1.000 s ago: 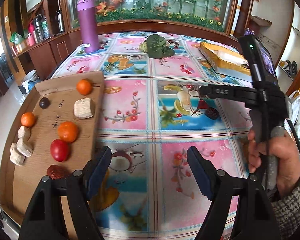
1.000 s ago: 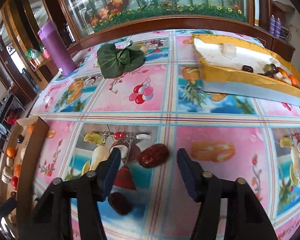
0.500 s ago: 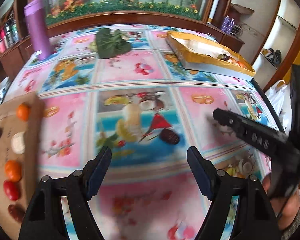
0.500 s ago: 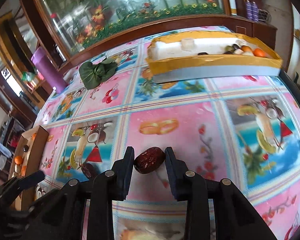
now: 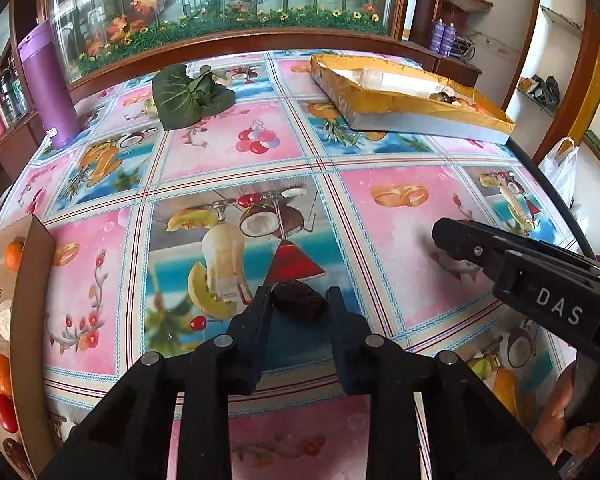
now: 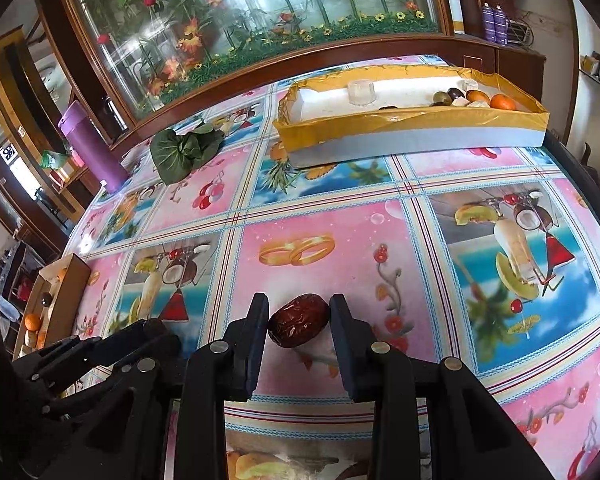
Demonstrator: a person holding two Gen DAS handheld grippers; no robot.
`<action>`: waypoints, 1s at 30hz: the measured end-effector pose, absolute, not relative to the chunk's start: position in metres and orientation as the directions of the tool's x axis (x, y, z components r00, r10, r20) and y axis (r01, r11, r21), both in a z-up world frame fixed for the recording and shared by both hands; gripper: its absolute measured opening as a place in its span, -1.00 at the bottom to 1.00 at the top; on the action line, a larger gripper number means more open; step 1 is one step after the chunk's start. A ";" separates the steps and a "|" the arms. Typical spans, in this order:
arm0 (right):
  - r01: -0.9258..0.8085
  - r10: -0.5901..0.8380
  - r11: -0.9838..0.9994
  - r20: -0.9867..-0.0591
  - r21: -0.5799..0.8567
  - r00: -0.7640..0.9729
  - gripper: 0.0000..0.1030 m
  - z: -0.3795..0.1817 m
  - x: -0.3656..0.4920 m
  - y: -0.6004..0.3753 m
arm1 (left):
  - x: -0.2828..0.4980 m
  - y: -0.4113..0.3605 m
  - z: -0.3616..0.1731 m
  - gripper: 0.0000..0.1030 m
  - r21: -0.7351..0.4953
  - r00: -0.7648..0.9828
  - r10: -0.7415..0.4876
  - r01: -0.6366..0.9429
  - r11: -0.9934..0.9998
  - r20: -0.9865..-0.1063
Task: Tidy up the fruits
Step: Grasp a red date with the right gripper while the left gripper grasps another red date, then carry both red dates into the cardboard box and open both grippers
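A dark date (image 5: pixel 298 307) lies on the patterned tablecloth between the tips of my left gripper (image 5: pixel 299 296); the jaws are closing and both pads touch it. My right gripper (image 6: pixel 300 306) is shut on a wrinkled red date (image 6: pixel 298 322), which hangs just above the cloth. The right gripper (image 5: pixel 460 240) also reaches in from the right of the left wrist view, held by a hand (image 5: pixel 564 412). A yellow-rimmed box (image 6: pixel 412 130) with several fruits stands at the far right. A cardboard tray (image 5: pixel 30 300) with oranges and a tomato sits at the left edge.
A purple flask (image 5: pixel 48 88) and a green leaf bundle (image 5: pixel 190 96) stand at the back of the table. A wood-framed glass cabinet (image 6: pixel 260 12) runs behind it. The table's dark edge (image 5: pixel 556 196) curves along the right, with a white bag (image 5: pixel 560 164) beyond.
My left gripper swung right from the cardboard tray to the dark date and closed around it. My right gripper closed on the red date and carried it to the right.
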State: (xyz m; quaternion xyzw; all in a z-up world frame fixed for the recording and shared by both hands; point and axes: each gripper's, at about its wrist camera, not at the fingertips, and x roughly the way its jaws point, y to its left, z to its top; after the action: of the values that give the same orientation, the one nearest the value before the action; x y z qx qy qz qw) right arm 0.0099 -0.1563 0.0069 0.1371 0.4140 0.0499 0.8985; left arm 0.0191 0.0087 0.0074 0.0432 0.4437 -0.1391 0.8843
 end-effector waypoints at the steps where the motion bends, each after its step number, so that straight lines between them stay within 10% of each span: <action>1: 0.029 0.200 0.957 -0.732 0.288 0.651 -0.35 0.006 0.010 -0.157 | 0.018 0.011 0.007 -0.49 -0.057 0.574 -0.217 0.284 0.957 -0.790; 18: 0.101 0.128 0.958 -0.713 0.270 0.689 -0.35 0.009 0.001 -0.164 | -0.032 0.079 0.066 -0.48 -0.200 0.667 -0.307 0.234 0.951 -0.679; 30: -0.212 0.440 0.884 -0.585 0.417 0.681 -0.34 0.078 -0.058 -0.054 | -0.111 0.227 0.098 -0.48 -0.274 0.793 -0.178 0.014 0.962 -0.583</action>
State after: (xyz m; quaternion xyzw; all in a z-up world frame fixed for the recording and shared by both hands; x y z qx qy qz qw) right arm -0.0578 -0.0539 0.0777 0.1597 0.3559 0.1805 0.9029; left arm -0.1113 0.2271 0.0978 -0.1290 0.3177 -0.0510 0.9380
